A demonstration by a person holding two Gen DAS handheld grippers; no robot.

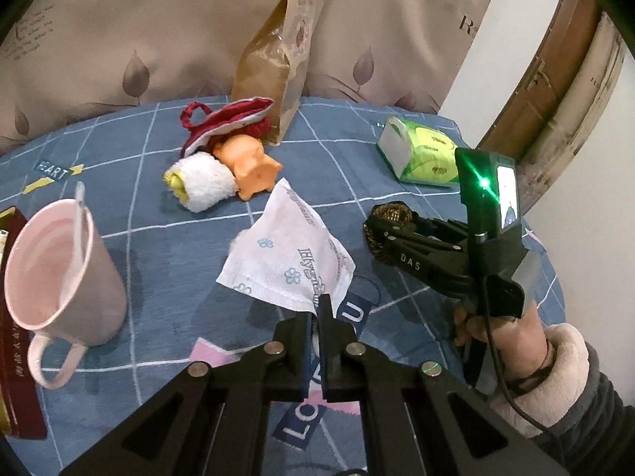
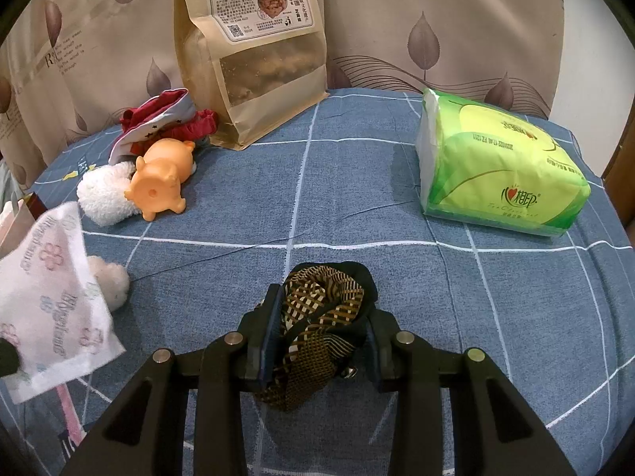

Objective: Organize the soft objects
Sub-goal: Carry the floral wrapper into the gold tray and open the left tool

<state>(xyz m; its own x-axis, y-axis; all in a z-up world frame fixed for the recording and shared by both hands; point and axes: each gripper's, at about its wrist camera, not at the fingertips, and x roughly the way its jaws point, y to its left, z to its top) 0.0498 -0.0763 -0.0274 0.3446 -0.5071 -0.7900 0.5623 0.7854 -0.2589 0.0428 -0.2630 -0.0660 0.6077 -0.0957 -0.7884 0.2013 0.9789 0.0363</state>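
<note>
Left wrist view shows the left gripper point(image 1: 316, 319) with its jaws pressed together on a corner of a white printed wipe packet point(image 1: 287, 256), which hangs lifted above the blue checked bedspread point(image 1: 166, 214). Using the brown snack bag point(image 1: 274, 63) standing against the cushions as landmark: just in front of it and to its left lies a small cluster, a red fabric pouch point(image 1: 226, 119), an orange toy pig point(image 1: 248, 166) and a white rolled towel point(image 1: 202, 184), all touching or nearly so. Well to the right of the bag lies a green tissue pack point(image 1: 420, 150). Far in front of the bag and to its left stands a pink mug point(image 1: 59, 273), which seems no part of the sorting. Right wrist view shows the right gripper point(image 2: 321, 333), in front of the bag, with its jaws pinching a bundled brown patterned cloth point(image 2: 321, 309) held just over the bedspread. A small white fluffy ball point(image 2: 111, 281) lies on the bedspread behind the lifted packet. Judging by this, the task looks partly done: three soft things are gathered near the bag, two are in hand and not yet placed, and the ball and tissue pack remain apart.
</note>
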